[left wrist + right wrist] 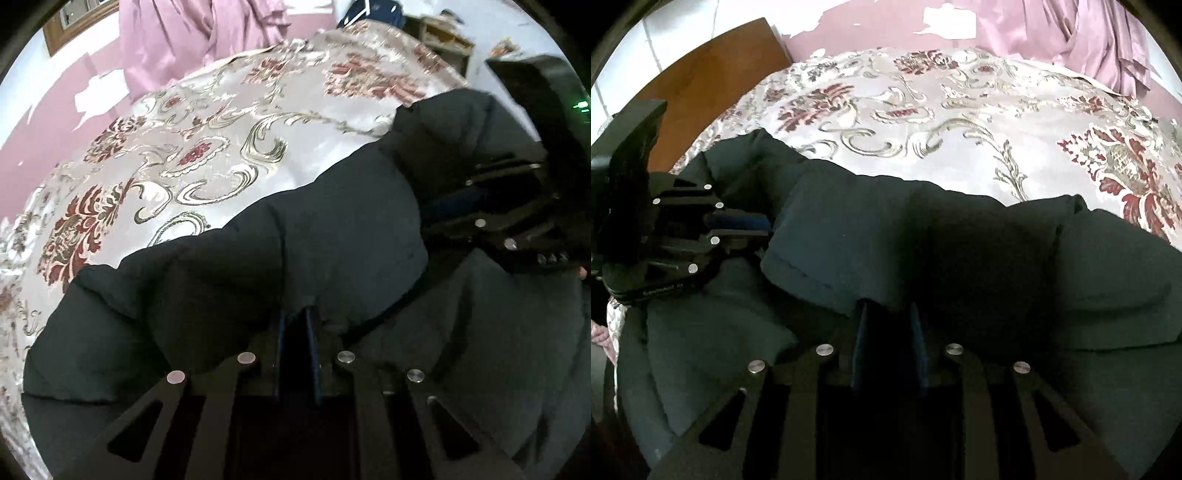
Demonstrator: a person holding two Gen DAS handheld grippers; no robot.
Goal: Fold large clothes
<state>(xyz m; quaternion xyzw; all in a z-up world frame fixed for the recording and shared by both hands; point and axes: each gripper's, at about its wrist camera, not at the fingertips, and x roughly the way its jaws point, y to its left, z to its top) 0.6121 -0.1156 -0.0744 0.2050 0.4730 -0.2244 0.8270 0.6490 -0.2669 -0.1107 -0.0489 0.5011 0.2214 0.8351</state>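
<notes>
A dark padded jacket (332, 229) (960, 240) lies bunched on the near part of a floral bedspread (207, 147) (923, 122). My left gripper (295, 314) is at the bottom centre of the left wrist view. Its blue pads stand close together, pinching a fold of the jacket that hides the tips. In the right wrist view this same left gripper (768, 225) bites the jacket's left end. My right gripper (888, 308) is shut on a thicker fold, its tips buried under the fabric edge. It also shows at the right as the right gripper (428, 210), reaching into the jacket.
A pink curtain (192, 37) (1089, 37) hangs beyond the bed against a pink wall with peeling paint. A brown wooden board (713, 74) stands at the bed's far left corner. A light wooden shelf unit (443, 40) sits behind the bed.
</notes>
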